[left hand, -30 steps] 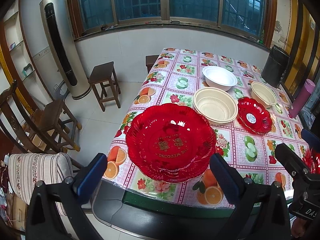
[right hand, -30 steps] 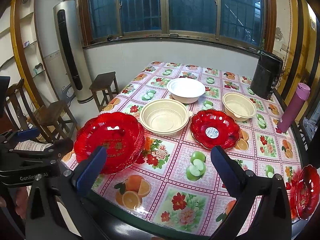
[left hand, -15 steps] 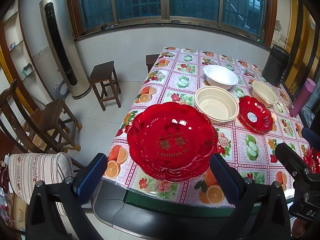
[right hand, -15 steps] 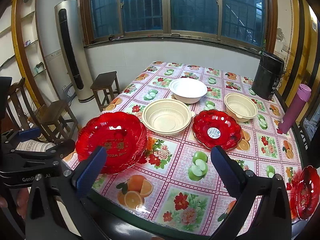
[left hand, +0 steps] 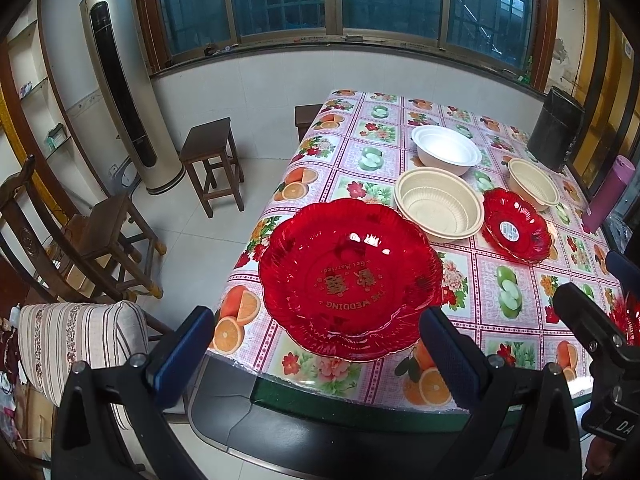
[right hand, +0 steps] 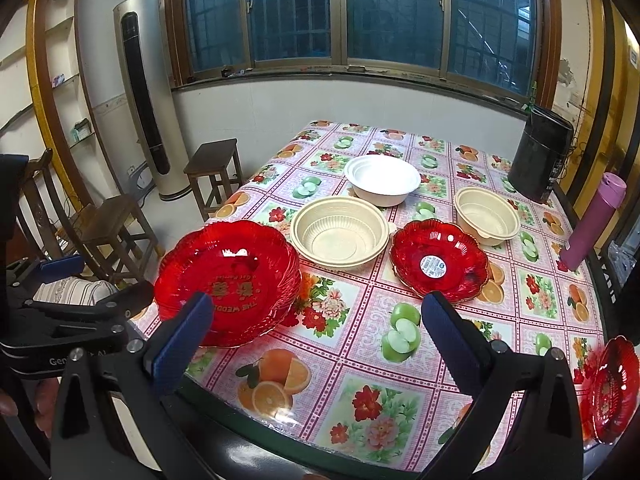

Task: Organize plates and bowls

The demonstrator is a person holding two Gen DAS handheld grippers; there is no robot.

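Observation:
A large red plate (left hand: 350, 280) (right hand: 228, 284) sits at the table's near left corner. Behind it stand a cream bowl (left hand: 439, 208) (right hand: 339, 237), a white bowl (left hand: 446, 150) (right hand: 382, 184), a smaller cream bowl (left hand: 533, 184) (right hand: 486, 215) and a small red plate (left hand: 515, 230) (right hand: 439, 264). Another small red plate (right hand: 612, 390) sits at the near right edge. My left gripper (left hand: 316, 356) is open and empty, just short of the large red plate. My right gripper (right hand: 316, 344) is open and empty above the table's front edge.
A table (right hand: 360, 400) with a fruit-print cloth holds a black container (right hand: 542, 164) and a purple bottle (right hand: 594, 220) at the right. Wooden stools (left hand: 214, 160) and chairs (left hand: 100, 240) stand on the floor at the left, near a tall air conditioner (left hand: 128, 88).
Both grippers have drifted back and a little up from the table, so the dishes look slightly farther off. The dishes have not moved.

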